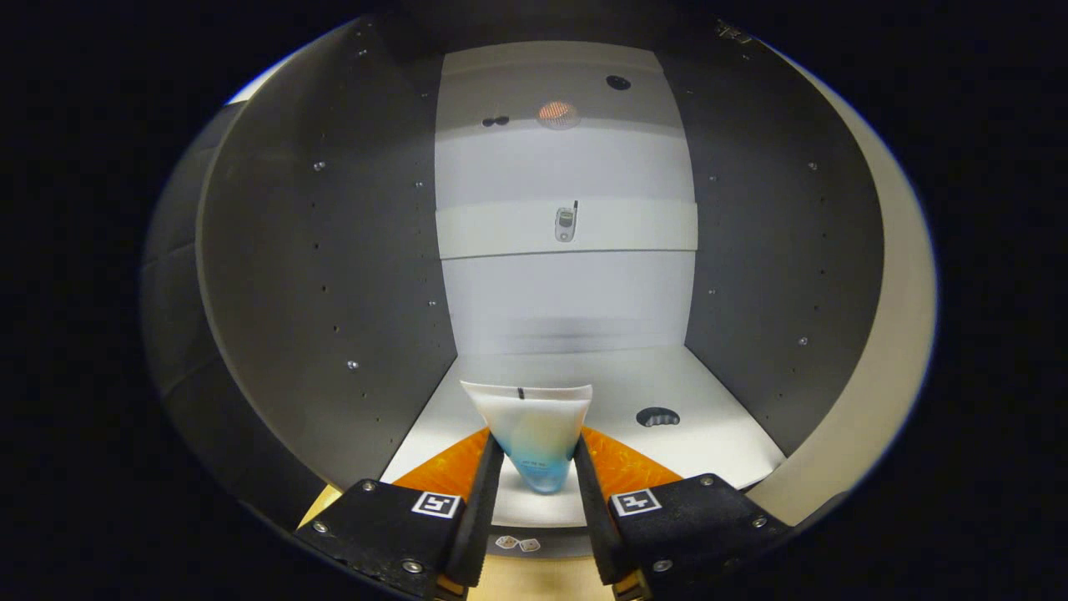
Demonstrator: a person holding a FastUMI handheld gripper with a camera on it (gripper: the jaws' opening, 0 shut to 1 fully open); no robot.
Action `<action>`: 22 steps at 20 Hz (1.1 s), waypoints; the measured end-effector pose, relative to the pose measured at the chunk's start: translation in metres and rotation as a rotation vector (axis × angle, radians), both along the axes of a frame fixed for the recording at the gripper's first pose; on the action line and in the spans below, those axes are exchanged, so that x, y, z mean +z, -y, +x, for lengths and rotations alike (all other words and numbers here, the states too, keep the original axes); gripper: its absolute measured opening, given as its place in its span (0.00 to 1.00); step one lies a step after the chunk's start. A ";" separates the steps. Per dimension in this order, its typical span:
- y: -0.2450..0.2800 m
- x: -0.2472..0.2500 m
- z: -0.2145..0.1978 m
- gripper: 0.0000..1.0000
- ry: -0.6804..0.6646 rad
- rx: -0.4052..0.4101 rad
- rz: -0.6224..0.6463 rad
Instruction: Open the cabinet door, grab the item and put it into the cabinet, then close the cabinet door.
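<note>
My gripper is shut on a white tube with a blue lower part, both fingers pressing its sides. The tube's flat crimped end points forward and hangs just above the cabinet's white bottom shelf. The cabinet stands open in front of me, with dark side walls and a pale back panel. A white strip runs across the back at mid height, with a small metal fitting at its middle. The cabinet door shows as a pale edge swung open beside the right wall.
A round dark hole lies in the bottom shelf just right of the tube. Another dark hole and an orange glowing spot sit high on the back. A wooden surface lies below the cabinet front.
</note>
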State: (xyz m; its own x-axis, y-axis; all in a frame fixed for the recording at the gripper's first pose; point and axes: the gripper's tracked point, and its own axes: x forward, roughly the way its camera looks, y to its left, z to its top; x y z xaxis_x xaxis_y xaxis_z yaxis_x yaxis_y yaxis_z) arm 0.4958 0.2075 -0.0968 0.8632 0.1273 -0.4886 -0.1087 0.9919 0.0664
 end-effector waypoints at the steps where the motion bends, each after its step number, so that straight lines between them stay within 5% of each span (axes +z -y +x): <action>1: 0.000 -0.004 0.001 0.52 -0.012 -0.002 0.002; 6: 0.004 -0.003 0.007 0.58 -0.003 -0.017 0.018; 12: 0.015 0.028 -0.023 0.93 0.072 -0.025 0.019; 22: 0.042 0.101 -0.165 0.94 0.247 0.003 0.071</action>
